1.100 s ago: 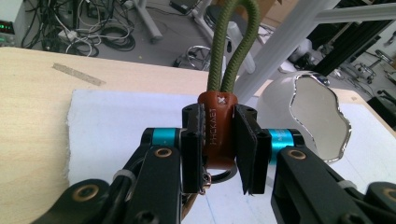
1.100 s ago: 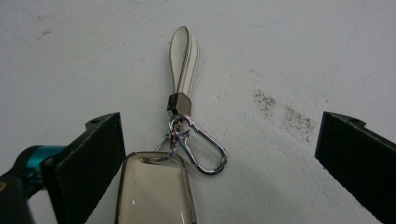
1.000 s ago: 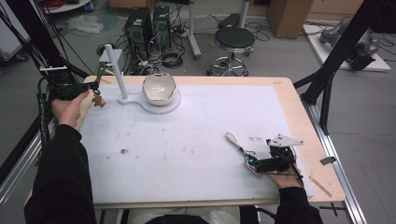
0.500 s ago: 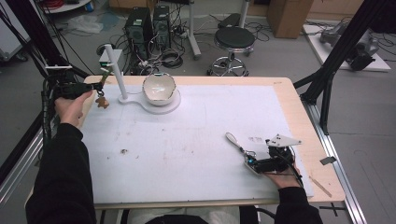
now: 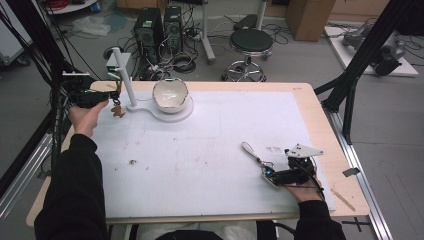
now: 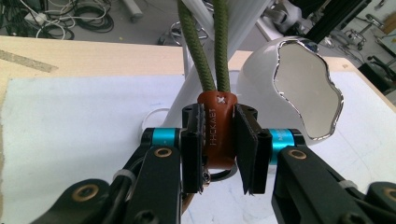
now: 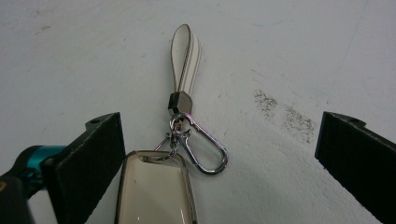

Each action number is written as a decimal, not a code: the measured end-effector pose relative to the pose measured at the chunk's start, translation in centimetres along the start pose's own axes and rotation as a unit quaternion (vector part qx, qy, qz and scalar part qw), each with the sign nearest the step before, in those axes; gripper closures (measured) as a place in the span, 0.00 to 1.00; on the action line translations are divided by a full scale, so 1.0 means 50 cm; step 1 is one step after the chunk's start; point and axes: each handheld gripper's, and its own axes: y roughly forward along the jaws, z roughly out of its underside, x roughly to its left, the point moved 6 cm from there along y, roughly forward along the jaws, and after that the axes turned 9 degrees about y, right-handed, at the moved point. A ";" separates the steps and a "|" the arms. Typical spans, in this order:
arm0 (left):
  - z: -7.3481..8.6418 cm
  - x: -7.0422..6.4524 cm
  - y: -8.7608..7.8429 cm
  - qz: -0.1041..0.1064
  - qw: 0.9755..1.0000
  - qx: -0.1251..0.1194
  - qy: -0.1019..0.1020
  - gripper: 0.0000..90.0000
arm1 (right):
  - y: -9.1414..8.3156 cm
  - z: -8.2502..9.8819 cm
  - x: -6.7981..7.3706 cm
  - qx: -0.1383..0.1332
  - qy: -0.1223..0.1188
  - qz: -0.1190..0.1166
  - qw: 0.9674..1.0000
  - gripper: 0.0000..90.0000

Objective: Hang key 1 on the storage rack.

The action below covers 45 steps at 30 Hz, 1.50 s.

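My left gripper (image 6: pixel 219 140) is shut on a brown leather tag (image 6: pixel 219 126), whose olive cord loop (image 6: pixel 205 46) runs up past the top of that view. In the high view the left gripper (image 5: pixel 114 96) holds the tag (image 5: pixel 118 111) just left of a white post (image 5: pixel 125 75). I cannot tell whether the cord hangs on the post's arm. My right gripper (image 7: pixel 222 126) stands wide open over a key fob (image 7: pixel 156 191) lying on the table, with a metal clip (image 7: pixel 205 149) and a white strap (image 7: pixel 185 56). From above, the right gripper (image 5: pixel 267 172) rests near the front right.
A white bowl with a silver rim (image 5: pixel 170 95) sits on the stand's round base (image 5: pixel 185 114) right of the post, close to the left gripper. A small dark speck (image 5: pixel 132 161) lies on the white mat (image 5: pixel 200 150). The wooden table edge (image 5: pixel 320 115) borders the mat.
The left gripper has moved a little to the right with the tag, closer to the post. The right gripper has stayed where it was.
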 end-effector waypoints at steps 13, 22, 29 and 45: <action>0.010 -0.024 -0.005 -0.012 0.999 0.021 0.027 0.76 | 0.000 -0.001 0.001 -0.002 0.000 -0.002 1.000 0.01; 0.021 -0.029 -0.029 -0.034 0.999 0.013 0.029 0.43 | 0.001 -0.003 0.004 -0.001 -0.001 -0.004 1.000 0.01; 0.018 -0.031 -0.042 -0.043 0.998 0.007 0.036 0.25 | 0.003 -0.004 0.004 -0.001 -0.002 -0.006 1.000 0.01; 0.050 -0.049 -0.068 -0.039 0.998 -0.020 0.054 0.02 | 0.002 -0.004 0.005 -0.001 -0.002 -0.007 1.000 0.01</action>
